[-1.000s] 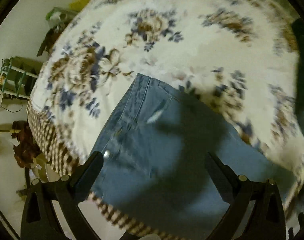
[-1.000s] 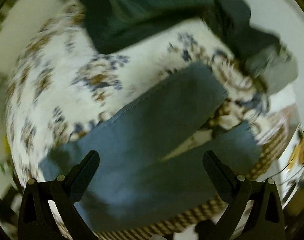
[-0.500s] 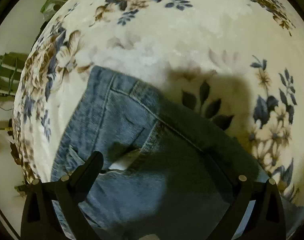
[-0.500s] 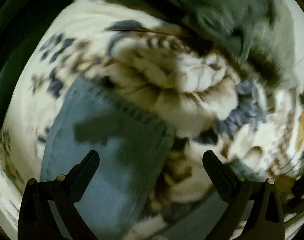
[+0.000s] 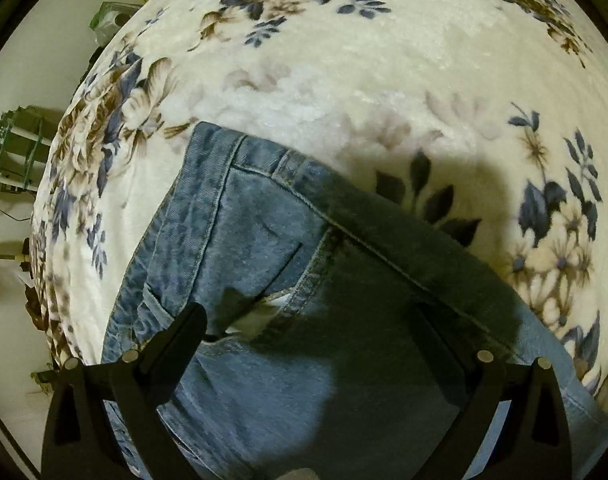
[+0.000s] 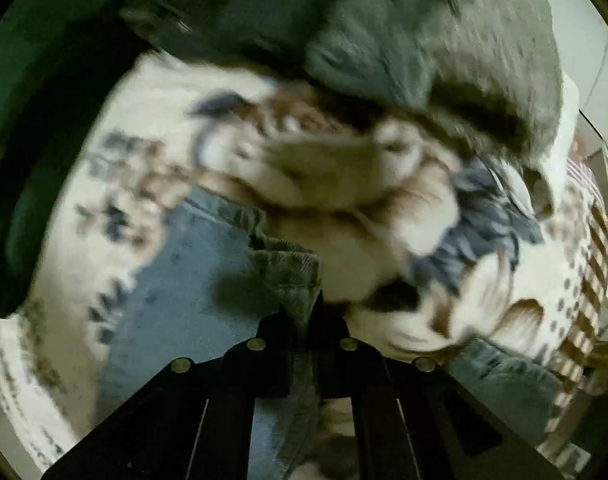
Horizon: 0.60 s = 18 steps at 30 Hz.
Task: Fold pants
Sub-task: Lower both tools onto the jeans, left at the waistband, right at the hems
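while left gripper (image 5: 307, 316) gapes above jeans (image 5: 264, 272), right gripper (image 6: 304, 320) pinches hem.

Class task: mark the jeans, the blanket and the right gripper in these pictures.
jeans (image 5: 240, 232): left wrist view, panel below the waistband.
blanket (image 5: 363, 64): left wrist view, bare cream pile.
right gripper (image 6: 302, 320): right wrist view, fingertips pinching the denim hem.

1. A home bedroom: a bed under a plush floral blanket (image 5: 343, 60) fills both views.
2. Jeans (image 5: 264, 260) and dark clothes (image 6: 423, 40) lie on the bed.
3. A small green rack (image 5: 16, 148) stands on the pale floor (image 5: 8, 312) beside the bed.
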Motion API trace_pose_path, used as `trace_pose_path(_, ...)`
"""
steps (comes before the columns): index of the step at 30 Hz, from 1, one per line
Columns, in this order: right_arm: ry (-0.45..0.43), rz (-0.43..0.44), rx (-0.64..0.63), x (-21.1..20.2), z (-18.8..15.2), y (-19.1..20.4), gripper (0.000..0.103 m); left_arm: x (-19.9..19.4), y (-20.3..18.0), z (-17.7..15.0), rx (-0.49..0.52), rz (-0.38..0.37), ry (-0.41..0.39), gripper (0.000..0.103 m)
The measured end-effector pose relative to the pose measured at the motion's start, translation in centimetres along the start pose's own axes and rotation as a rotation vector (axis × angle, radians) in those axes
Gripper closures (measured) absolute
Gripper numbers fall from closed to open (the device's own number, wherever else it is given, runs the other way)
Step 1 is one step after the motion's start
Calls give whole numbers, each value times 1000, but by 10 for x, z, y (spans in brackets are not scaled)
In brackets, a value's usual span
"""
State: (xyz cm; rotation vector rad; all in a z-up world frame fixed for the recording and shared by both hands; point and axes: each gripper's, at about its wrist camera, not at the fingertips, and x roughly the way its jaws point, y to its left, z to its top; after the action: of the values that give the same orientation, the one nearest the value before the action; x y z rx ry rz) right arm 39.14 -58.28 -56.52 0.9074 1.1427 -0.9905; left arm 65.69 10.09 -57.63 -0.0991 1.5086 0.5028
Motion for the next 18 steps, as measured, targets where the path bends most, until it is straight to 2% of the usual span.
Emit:
trace_pose_path(2,80,-33,-19,20,3,1,84,1,2,0,-7,-16,5,0)
trace_pose_path(3,94,-51,-20,21,4,2,68,2,3,2,-6,-22,9,0)
trace_pose_path(4,113,-78,-21,18,4,5,59,0,5,3,-5,-27,12,0)
trace_pose_path(5,126,-85,-25,10,1,13,56,-2,5,3,-5,-33,12,0)
trace_pose_path(7,114,-93,-46,-14,-5,25,41,-9,-2,5,7,-39,29,0)
trace_pose_path(10,63,-105,-197,-42,-19,83,33,-22,-24,8,27,-66,40,0)
trace_pose_path(11,75,-83,-255,-43,-25,112,32,-26,-36,8,49,-67,47,0)
trace_pose_path(13,160,-36,-302,-30,-37,156,31,-27,-64,9,96,-62,55,0)
trace_pose_path(15,265,3,-281,-4,-41,198,31,-18,-86,14,115,-50,90,0)
trace_pose_path(18,347,-19,-215,32,-47,228,31,14,-118,25,133,-7,178,0)
